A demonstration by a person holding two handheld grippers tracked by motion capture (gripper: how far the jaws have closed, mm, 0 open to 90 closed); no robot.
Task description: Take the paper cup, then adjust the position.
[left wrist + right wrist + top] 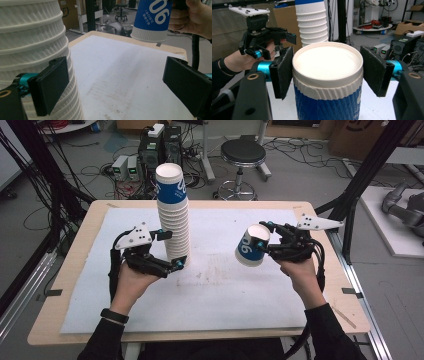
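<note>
A tall stack of upturned white ribbed paper cups (173,222), topped by a blue-banded one, stands on the white mat (225,290) left of centre. My left gripper (171,249) is open at the foot of the stack. In the left gripper view, its left pad (51,86) lies against the stack (30,50) and the gap between the jaws (116,82) holds nothing. My right gripper (267,239) is shut on a single blue-and-white cup (251,247), held off the mat at the right, mouth down and tilted. In the right gripper view, both pads press its sides near the base (327,62).
The wooden table (75,270) carries the mat, with bare mat between the two hands. Behind the table on the floor are a black stool (243,152), power supplies (126,167) and cables. A black frame post (367,170) rises at the right corner.
</note>
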